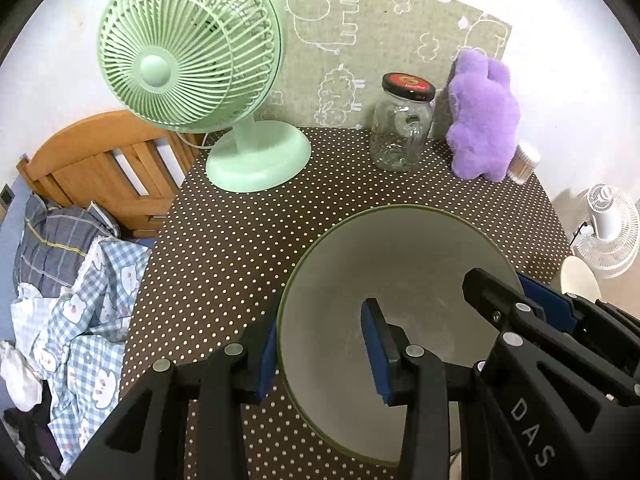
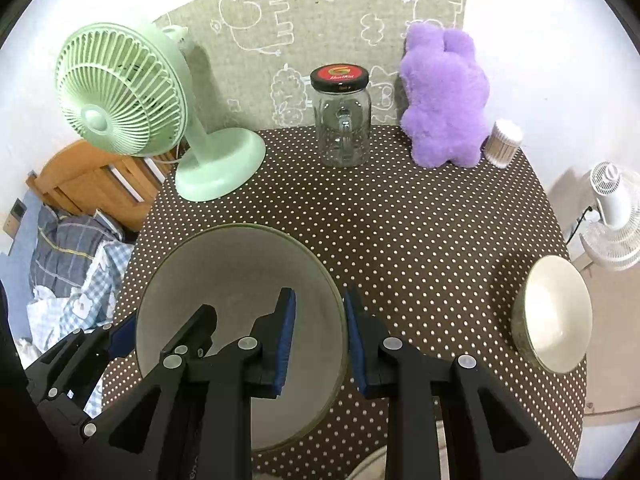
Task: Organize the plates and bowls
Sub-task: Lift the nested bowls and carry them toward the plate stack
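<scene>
Both grippers sat nearest the lens, astride the big green-rimmed bowl (image 2: 240, 320). Left gripper (image 1: 320, 356) had its jaws spread either side of the bowl's left rim, one blue pad inside, one outside; couldn't tell if they'd bitten yet. Right gripper (image 2: 318, 340) did likewise on the opposite rim, pads w/ a gap between, apparently not clamped. Bowl rested on the dotted tablecloth (image 2: 420, 240), well in front of the glass jar (image 2: 342, 120). Small cream bowl (image 2: 556, 316) lay far right of the big bowl, near the table edge. Green fan (image 2: 120, 92) stood behind-left of it, purple plush (image 2: 444, 96) behind-right. My read: close both evenly on the rim, lift level, then nest w/ the small one.
</scene>
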`<act>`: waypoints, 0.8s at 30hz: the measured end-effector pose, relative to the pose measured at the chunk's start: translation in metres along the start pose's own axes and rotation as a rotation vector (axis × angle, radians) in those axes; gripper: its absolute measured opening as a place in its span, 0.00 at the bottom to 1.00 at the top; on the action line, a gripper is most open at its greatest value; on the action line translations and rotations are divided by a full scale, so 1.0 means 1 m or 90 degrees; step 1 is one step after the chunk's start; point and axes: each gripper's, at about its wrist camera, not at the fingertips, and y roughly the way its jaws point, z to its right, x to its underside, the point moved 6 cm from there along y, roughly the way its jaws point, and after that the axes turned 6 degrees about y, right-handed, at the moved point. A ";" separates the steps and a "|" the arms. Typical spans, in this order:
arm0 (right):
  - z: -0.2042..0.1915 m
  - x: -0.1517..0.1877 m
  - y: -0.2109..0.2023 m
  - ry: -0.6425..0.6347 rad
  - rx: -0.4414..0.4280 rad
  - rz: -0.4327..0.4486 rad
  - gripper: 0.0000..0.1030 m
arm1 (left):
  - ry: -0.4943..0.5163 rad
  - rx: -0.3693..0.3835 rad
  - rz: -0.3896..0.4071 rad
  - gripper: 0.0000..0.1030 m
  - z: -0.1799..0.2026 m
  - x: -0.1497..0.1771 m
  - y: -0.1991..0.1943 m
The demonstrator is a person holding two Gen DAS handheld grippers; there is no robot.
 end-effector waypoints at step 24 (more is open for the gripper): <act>0.007 0.063 -0.087 0.043 0.041 0.038 0.28 | 0.056 0.045 0.029 0.37 0.011 0.053 -0.072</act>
